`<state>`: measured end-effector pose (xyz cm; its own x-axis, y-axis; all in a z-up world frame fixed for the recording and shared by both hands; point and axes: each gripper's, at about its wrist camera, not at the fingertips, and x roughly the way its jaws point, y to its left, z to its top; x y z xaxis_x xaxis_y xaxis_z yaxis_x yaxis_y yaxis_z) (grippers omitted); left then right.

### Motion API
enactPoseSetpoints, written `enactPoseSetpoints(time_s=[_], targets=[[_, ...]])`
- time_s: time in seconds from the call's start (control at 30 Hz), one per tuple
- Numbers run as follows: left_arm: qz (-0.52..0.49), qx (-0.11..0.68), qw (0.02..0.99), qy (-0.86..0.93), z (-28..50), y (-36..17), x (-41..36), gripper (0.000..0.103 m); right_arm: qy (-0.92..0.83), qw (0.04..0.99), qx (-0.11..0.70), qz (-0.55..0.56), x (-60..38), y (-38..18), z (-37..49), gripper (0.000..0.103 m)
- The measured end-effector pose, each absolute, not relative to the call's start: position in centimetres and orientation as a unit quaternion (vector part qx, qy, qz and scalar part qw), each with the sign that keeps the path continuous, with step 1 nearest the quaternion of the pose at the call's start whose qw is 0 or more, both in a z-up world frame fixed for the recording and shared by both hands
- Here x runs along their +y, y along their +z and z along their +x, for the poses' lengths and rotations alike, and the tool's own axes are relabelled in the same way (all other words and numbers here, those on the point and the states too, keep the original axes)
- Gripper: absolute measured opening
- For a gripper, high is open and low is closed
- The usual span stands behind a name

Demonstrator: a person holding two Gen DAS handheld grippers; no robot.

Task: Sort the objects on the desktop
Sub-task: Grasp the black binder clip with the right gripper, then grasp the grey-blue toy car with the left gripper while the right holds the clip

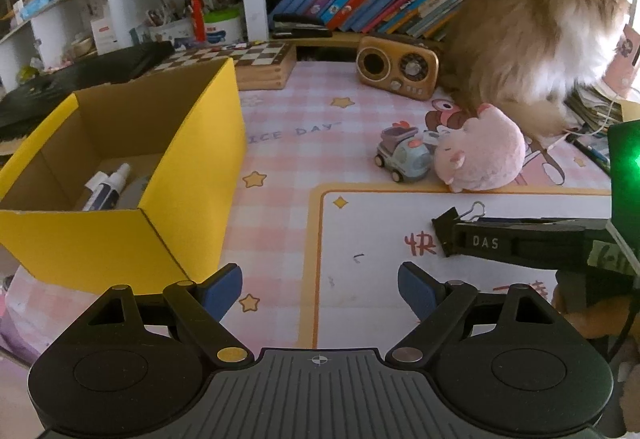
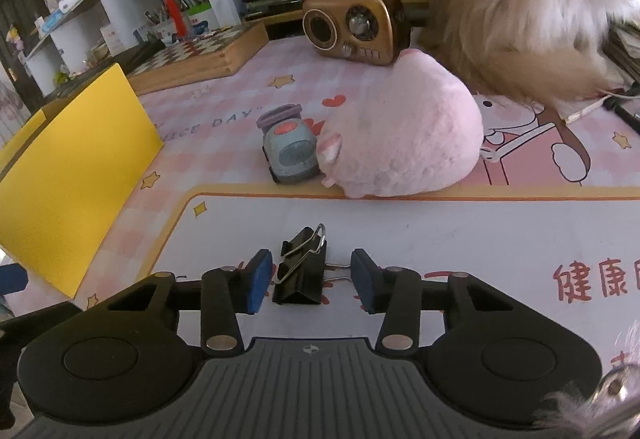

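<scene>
We see the right hand-held gripper (image 2: pixel 311 281) low over the white mat on the surface (image 2: pixel 440 239), its blue pads (image 2: pixel 258 281) on either side of a black binder clip (image 2: pixel 301 271), apart from it, not pinching. Our left hand-held gripper (image 1: pixel 320 289) is spread wide with nothing between its pads, beside the yellow cardboard box (image 1: pixel 192 159), which holds a small spray bottle (image 1: pixel 108 187). Behind the clip, a toy truck (image 2: pixel 289 151) touches a pink plush (image 2: pixel 404 135).
</scene>
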<state>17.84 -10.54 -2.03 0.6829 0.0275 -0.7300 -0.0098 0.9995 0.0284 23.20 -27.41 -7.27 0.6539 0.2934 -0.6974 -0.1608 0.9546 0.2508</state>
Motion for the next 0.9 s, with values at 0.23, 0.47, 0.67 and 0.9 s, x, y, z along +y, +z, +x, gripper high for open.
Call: enactPoseSetpoints(time_s=[0.23,0.47,0.67,0.9], targets=[[0.008,0.405,0.914,0.021,18.0,-2.3,-10.4,0.087,0.129,0.906,0.393,0.093,-27.7,-7.4,23.4,0.035],[0.009,0.407,0.913,0.020,18.4,-2.4,-10.4,0.087,0.131,0.910,0.379,0.104,-28.0,-7.1,23.5,0.012],[0.009,0.406,0.914,0.009,19.2,-2.6,-10.8,0.087,0.139,0.915,0.361,0.115,-28.6,-6.4,23.4,0.003],[0.016,0.389,0.921,-0.018,22.6,-3.1,-12.5,0.087,0.132,0.928,0.333,0.102,-31.0,-4.2,21.9,0.002]])
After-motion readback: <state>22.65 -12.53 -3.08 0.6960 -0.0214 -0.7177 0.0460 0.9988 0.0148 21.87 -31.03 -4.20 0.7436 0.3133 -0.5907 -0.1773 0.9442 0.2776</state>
